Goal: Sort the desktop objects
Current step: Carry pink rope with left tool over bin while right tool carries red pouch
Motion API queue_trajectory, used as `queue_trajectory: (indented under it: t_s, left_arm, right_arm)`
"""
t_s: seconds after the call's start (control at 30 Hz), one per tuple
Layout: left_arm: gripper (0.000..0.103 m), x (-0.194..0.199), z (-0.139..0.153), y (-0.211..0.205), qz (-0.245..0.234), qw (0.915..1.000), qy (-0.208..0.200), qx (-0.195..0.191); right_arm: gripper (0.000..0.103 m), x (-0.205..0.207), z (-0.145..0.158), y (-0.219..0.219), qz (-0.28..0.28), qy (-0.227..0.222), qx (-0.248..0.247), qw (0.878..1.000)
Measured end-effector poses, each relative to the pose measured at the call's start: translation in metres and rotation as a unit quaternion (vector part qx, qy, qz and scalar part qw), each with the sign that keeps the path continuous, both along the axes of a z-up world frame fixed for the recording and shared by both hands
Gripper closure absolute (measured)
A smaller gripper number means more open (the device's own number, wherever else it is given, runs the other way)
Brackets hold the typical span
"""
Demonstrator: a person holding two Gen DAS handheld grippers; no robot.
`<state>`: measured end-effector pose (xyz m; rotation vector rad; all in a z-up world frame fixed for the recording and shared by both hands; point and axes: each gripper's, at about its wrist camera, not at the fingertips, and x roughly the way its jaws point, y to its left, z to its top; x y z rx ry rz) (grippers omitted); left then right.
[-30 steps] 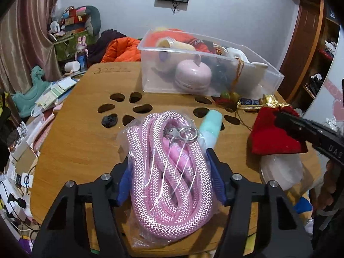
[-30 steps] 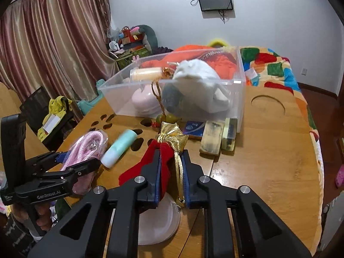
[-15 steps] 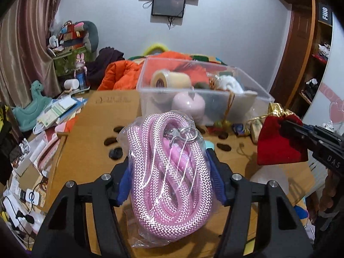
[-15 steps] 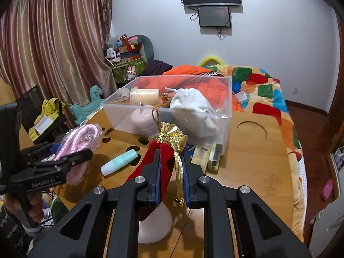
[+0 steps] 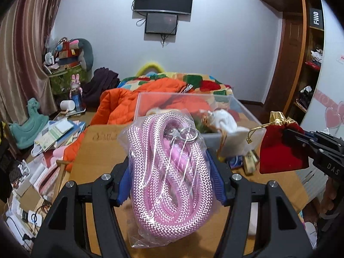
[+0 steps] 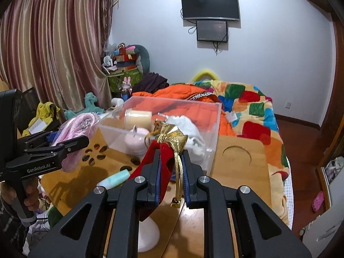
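While both hang above the wooden desk (image 5: 101, 150), the left tool (image 5: 169, 172) grips a bagged pink rope (image 5: 169, 165) between half-spread jaws, and the right tool (image 6: 172, 169) is pinched nearly closed on a red pouch (image 6: 163, 163) with gold trim, near the clear storage bin (image 6: 163, 126) ahead
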<state>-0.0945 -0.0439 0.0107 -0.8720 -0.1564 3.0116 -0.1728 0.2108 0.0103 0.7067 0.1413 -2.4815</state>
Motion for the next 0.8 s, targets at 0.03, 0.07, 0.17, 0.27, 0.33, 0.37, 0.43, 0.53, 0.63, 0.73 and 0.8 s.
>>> queue_trajectory:
  t_s: [0.03, 0.07, 0.17, 0.27, 0.33, 0.37, 0.43, 0.53, 0.63, 0.73, 0.8]
  left_arm:
    - [0.041, -0.003, 0.001, -0.001, -0.002, 1.0, 0.002, 0.001]
    - [0.041, -0.006, 0.003, -0.002, -0.003, 1.0, 0.003, 0.004]
    - [0.041, -0.018, 0.011, -0.005, -0.009, 0.9999, 0.007, 0.01]
    - [0.041, -0.028, 0.019, -0.005, -0.015, 0.9998, 0.012, 0.006]
    - [0.041, -0.037, 0.025, -0.003, -0.019, 0.9997, 0.018, 0.0]
    - [0.041, -0.04, 0.027, -0.003, -0.021, 0.9996, 0.019, -0.001]
    - [0.041, -0.05, 0.03, -0.003, -0.027, 0.9994, 0.023, 0.002]
    - [0.041, -0.06, 0.034, -0.002, -0.032, 0.9991, 0.028, 0.006]
    - [0.041, -0.075, 0.037, 0.0, -0.039, 0.9988, 0.028, 0.012]
    - [0.041, -0.085, 0.034, 0.004, -0.046, 0.9986, 0.022, 0.014]
    - [0.041, -0.094, 0.031, 0.008, -0.051, 0.9985, 0.016, 0.012]
  right_arm:
    - [0.089, -0.002, 0.002, 0.0, -0.002, 0.002, -0.002, 1.0]
    - [0.089, -0.004, 0.004, 0.001, -0.003, 0.004, -0.004, 1.0]
    - [0.089, -0.011, 0.009, 0.001, -0.006, 0.008, -0.01, 1.0]
    - [0.089, -0.019, 0.012, 0.001, -0.01, 0.011, -0.015, 1.0]
    - [0.089, -0.024, 0.015, 0.001, -0.013, 0.014, -0.019, 1.0]
    - [0.089, -0.027, 0.017, 0.001, -0.015, 0.017, -0.022, 1.0]
    - [0.089, -0.033, 0.02, 0.002, -0.014, 0.018, -0.032, 0.999]
    - [0.089, -0.045, 0.023, 0.002, -0.017, 0.017, -0.04, 0.999]
    - [0.089, -0.057, 0.026, -0.001, -0.016, 0.019, -0.039, 0.999]
    - [0.089, -0.07, 0.026, -0.005, -0.015, 0.02, -0.039, 0.999]
    - [0.089, -0.079, 0.025, -0.008, -0.014, 0.02, -0.04, 0.999]
